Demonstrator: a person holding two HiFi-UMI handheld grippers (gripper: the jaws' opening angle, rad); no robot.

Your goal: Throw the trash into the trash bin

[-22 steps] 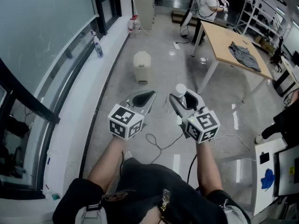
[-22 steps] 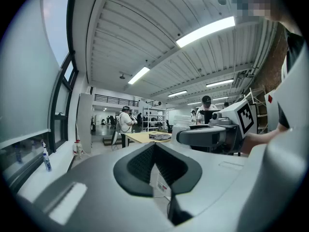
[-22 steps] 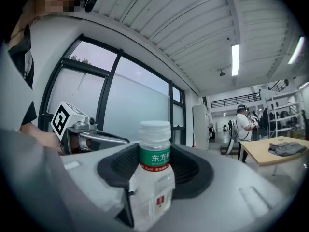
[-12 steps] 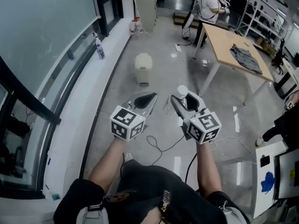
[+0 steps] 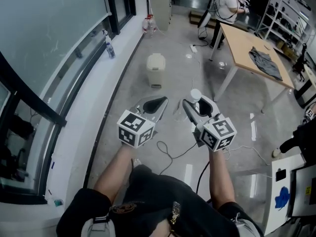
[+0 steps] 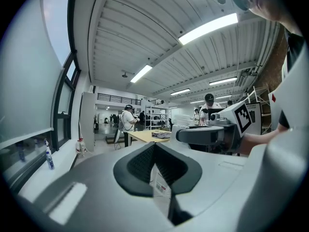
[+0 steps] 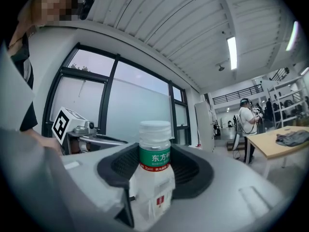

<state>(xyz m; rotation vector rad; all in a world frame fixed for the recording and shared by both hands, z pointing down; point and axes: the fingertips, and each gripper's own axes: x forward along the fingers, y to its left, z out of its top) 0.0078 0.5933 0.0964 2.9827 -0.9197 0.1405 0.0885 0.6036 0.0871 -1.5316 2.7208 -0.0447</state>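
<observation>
A beige pedal trash bin [image 5: 156, 69] stands on the grey floor ahead of me, lid down, well beyond both grippers. My right gripper [image 5: 198, 104] is shut on a small clear plastic bottle [image 7: 154, 178] with a green label and white cap [image 5: 195, 94]; the bottle stands upright between the dark pads. My left gripper [image 5: 156, 104] holds level beside it, its jaws closed on a thin piece of wrapper with a white printed label [image 6: 161, 183]. Both grippers [image 6: 158, 170] [image 7: 155, 167] are held out side by side at waist height.
A wooden table [image 5: 247, 43] with a grey cloth [image 5: 265, 61] stands at the right rear. Cables [image 5: 170, 154] trail on the floor below my hands. A window wall and a sill with a spray bottle [image 5: 106, 37] run along the left. A person [image 5: 228, 1] works at the back.
The view has crept slightly forward toward the bin. Both grippers keep the same pose and the same hold.
</observation>
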